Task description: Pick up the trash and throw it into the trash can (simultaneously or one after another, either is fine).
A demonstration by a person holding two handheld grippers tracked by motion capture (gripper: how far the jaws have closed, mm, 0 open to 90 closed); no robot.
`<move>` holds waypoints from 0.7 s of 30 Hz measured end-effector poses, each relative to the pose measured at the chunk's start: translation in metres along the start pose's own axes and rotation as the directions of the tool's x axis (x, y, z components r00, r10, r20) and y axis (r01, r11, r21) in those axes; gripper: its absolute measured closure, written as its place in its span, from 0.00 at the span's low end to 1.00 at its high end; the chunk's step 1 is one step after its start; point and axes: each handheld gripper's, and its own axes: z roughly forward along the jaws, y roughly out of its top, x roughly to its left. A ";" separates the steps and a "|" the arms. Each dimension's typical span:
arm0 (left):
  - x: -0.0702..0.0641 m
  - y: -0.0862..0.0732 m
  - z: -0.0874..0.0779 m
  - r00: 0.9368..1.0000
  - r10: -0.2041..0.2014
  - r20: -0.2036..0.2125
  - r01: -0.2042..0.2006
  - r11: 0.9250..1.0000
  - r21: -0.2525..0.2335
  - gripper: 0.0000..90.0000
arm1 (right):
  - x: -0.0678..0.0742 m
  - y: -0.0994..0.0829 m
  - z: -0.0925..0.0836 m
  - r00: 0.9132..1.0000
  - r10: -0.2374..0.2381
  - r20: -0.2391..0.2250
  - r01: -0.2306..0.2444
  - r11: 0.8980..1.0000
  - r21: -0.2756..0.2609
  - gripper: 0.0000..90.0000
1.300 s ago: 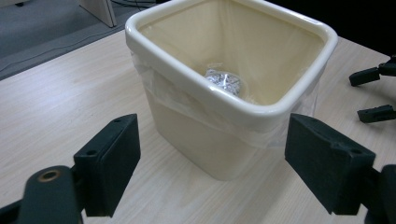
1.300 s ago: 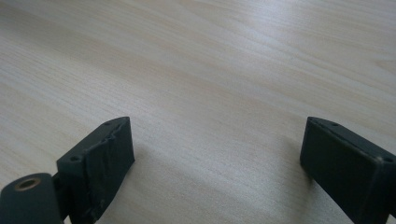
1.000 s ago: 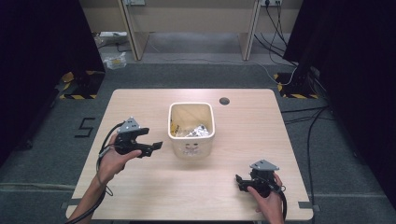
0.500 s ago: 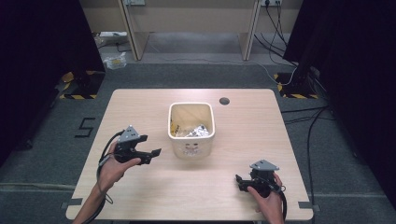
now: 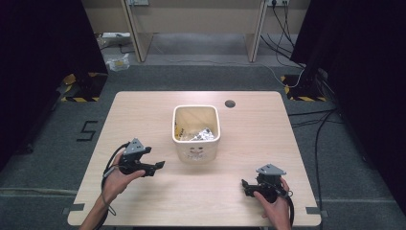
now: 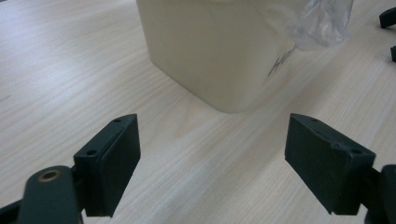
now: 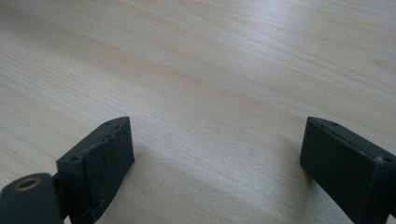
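While beside bin (image 5: pixel 196 143), gaping left tongs (image 5: pixel 160 165)

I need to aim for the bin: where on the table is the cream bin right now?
In the high view the cream bin stands near the middle of the table, right of the left gripper, with a dark round hole behind it to the right.

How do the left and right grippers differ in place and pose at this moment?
The left gripper sits beside the cream bin with its jaws aimed at it; the right gripper is near the table's front edge, farther from the bin. The left one faces right in the high view, the right one left. Both stand open and hold nothing.
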 end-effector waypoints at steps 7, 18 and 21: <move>-0.005 -0.011 0.004 1.000 -0.002 0.013 0.001 1.000 0.014 0.20 | 0.000 0.000 0.000 1.000 0.000 0.000 0.000 1.000 0.000 0.11; -0.010 -0.030 0.011 1.000 0.003 0.014 -0.004 0.998 0.056 0.20 | 0.000 0.000 0.000 1.000 0.000 0.000 0.000 1.000 0.000 0.11; -0.012 -0.034 0.012 1.000 0.007 0.013 -0.008 0.998 0.067 0.20 | 0.000 0.000 0.000 1.000 0.000 0.000 0.000 1.000 0.000 0.11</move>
